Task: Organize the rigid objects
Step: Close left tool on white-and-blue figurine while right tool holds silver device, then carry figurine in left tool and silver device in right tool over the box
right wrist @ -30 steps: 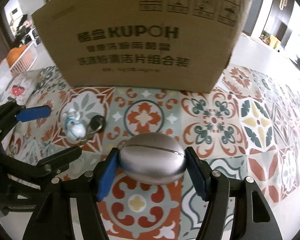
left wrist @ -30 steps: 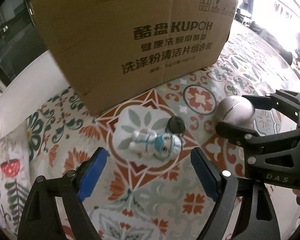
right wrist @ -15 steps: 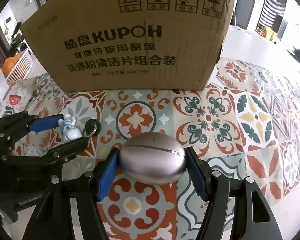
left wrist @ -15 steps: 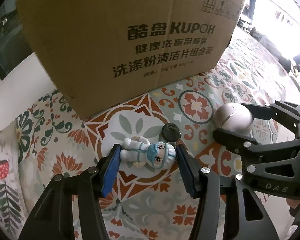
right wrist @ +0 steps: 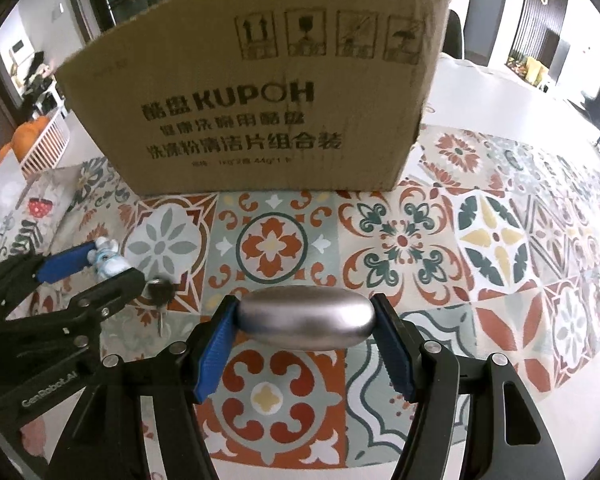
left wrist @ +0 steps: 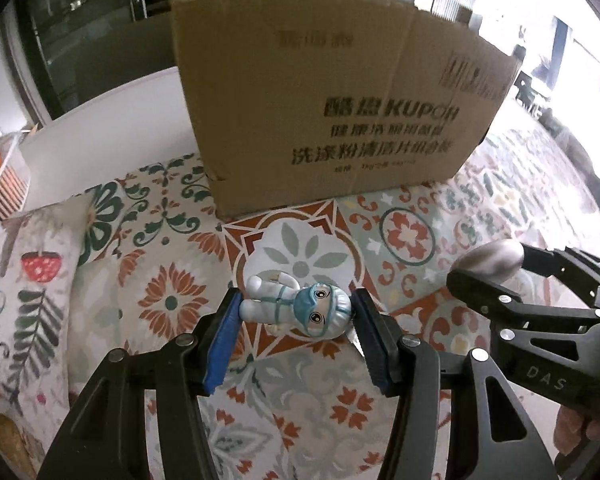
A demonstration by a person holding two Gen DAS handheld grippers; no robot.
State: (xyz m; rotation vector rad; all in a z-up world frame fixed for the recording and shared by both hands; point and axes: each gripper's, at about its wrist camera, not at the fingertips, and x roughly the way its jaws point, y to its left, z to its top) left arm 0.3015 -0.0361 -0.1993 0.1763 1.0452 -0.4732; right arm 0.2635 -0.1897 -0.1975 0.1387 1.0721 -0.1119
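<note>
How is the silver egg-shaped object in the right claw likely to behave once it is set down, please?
The silver egg looks smooth and polished, so it may slip between the right claw pads. Its rounded shape would probably roll on the flat tablecloth. It appears rigid.

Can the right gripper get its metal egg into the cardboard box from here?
Probably yes. The right gripper is shut on the metal egg, and only bare patterned cloth lies between it and the cardboard box. It must clear the tall front wall; the opening isn't visible.

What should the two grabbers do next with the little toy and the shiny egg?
Probably carry both up over the cardboard box rim. The left gripper already pinches the figurine, the right gripper pinches the metal egg, and the box stands just ahead.
</note>
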